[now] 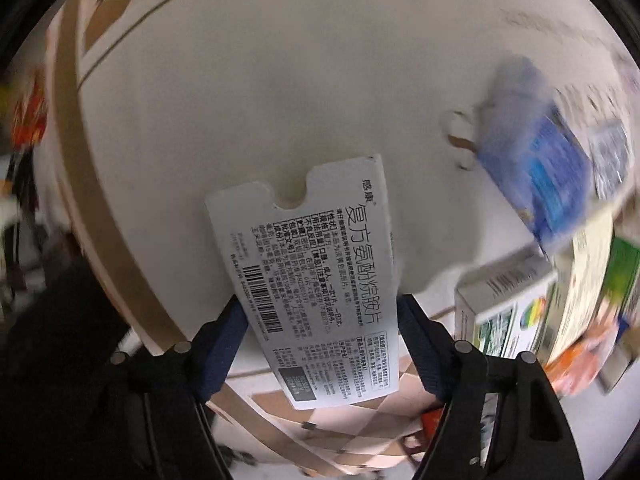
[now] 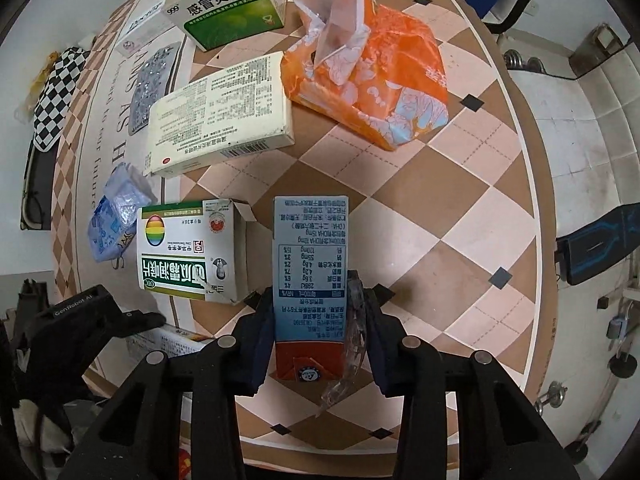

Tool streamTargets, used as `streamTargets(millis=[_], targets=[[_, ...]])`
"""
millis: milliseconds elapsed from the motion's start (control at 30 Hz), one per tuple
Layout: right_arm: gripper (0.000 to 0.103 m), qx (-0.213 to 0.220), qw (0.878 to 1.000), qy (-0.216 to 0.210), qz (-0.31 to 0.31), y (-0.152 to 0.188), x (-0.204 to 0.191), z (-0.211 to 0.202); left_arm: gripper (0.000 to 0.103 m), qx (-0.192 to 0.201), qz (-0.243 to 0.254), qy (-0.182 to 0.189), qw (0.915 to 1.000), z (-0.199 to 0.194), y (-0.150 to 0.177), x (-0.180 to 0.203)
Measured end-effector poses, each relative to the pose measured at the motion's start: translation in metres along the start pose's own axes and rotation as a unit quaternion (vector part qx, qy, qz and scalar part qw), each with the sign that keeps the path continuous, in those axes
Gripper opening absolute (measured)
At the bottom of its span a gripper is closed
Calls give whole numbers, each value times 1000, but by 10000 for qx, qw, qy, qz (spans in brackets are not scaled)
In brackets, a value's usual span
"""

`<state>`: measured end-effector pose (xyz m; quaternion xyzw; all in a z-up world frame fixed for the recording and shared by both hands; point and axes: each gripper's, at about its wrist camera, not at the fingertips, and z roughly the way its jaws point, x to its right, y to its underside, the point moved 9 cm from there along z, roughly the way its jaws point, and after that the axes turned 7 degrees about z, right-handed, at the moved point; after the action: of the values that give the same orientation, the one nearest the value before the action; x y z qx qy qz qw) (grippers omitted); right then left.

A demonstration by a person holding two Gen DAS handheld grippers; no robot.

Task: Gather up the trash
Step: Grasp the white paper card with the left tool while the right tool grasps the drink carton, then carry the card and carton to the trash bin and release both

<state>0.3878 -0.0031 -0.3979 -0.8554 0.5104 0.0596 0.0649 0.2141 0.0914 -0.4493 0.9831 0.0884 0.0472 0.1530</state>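
**Left wrist and right wrist views: both claws gripping cartons**

Left wrist view shows the left gripper clamped on a flat white medicine box with black print and a barcode, held lifted above the round table with a cream centre and brown rim. A blurred blue plastic packet lies to the right.

Right wrist view shows the right gripper closed on a small blue-and-red drink carton with a clear wrapped straw, above the checkered tabletop. Just left lies a green-and-white torn-open medicine box; beyond it a cream printed box, an orange tissue pack and a green-and-white granule box.
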Motion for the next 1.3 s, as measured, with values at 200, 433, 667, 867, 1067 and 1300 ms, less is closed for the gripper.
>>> streamTargets(millis=[200, 433, 667, 867, 1067, 1300], targets=[[40, 99, 9999, -134, 6, 9, 5, -10, 73, 896, 1775, -402, 9792, -56, -3, 20], [40, 414, 9980, -473, -27, 49, -7, -42, 73, 2226, 3690, -861, 8983, -145, 8, 34], [40, 748, 9944, -746, -74, 135, -32, -68, 73, 2906, 4576, -583, 8383, -160, 38, -47], [40, 998, 9920, -770, 49, 236, -53, -72, 73, 2960, 5147, -336, 8040, -126, 27, -147], [40, 778, 9939, -746, 233, 333, -59, -36, 73, 2468, 5471, -403, 7988, -86, 41, -210], [40, 31, 9981, -484, 370, 402, -34, 71, 73, 1650, 5489, -541, 8177, 24, 31, -252]])
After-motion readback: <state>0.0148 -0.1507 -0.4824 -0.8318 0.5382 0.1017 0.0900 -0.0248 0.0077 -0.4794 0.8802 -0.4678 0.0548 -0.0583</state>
